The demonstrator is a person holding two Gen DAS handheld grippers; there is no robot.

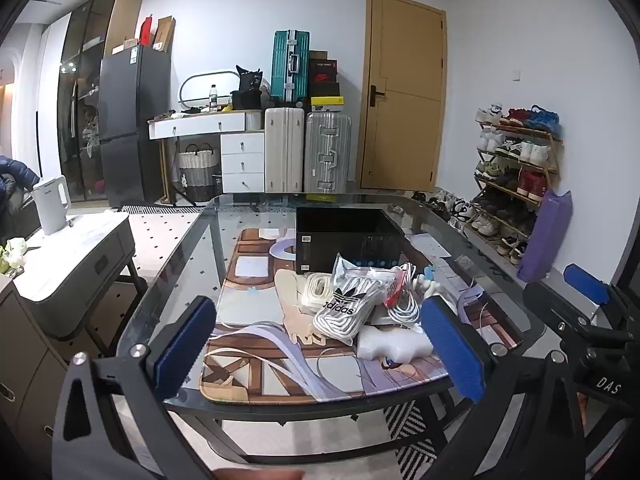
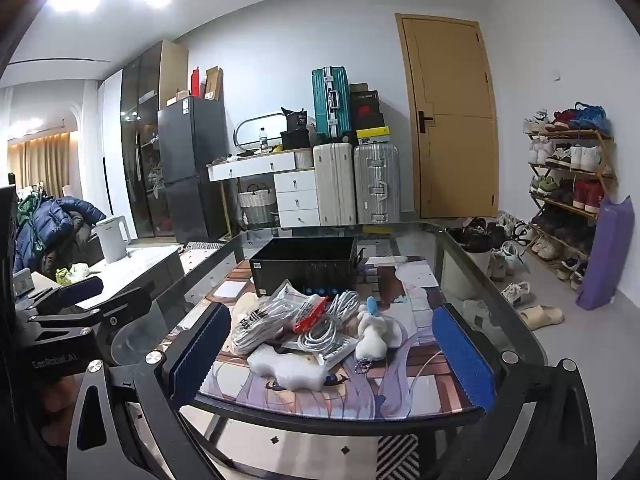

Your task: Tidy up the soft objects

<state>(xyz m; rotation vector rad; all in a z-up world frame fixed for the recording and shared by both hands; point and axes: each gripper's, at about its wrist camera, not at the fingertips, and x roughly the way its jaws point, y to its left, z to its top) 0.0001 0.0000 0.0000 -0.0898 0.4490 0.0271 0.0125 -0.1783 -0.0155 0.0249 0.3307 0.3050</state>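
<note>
Blue-padded left gripper (image 1: 320, 344) and right gripper (image 2: 332, 350) both hang with fingers spread wide, holding nothing, short of the glass table (image 1: 176, 276). Beyond them, on the printed mat (image 2: 416, 396), lie white bubble wrap (image 2: 286, 368), bagged white laces (image 1: 346, 310), coiled white cable (image 2: 324, 326) and a white plush toy (image 2: 372, 334), piled just before the open black box (image 2: 304, 266).

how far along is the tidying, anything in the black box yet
Nothing looks done: what shows of the black box interior is bare. Nothing is in hand; the left claw and right claw are both open, short of the pile. Left to sort: adidas bag, white cables, plush toy, foam piece.
</note>
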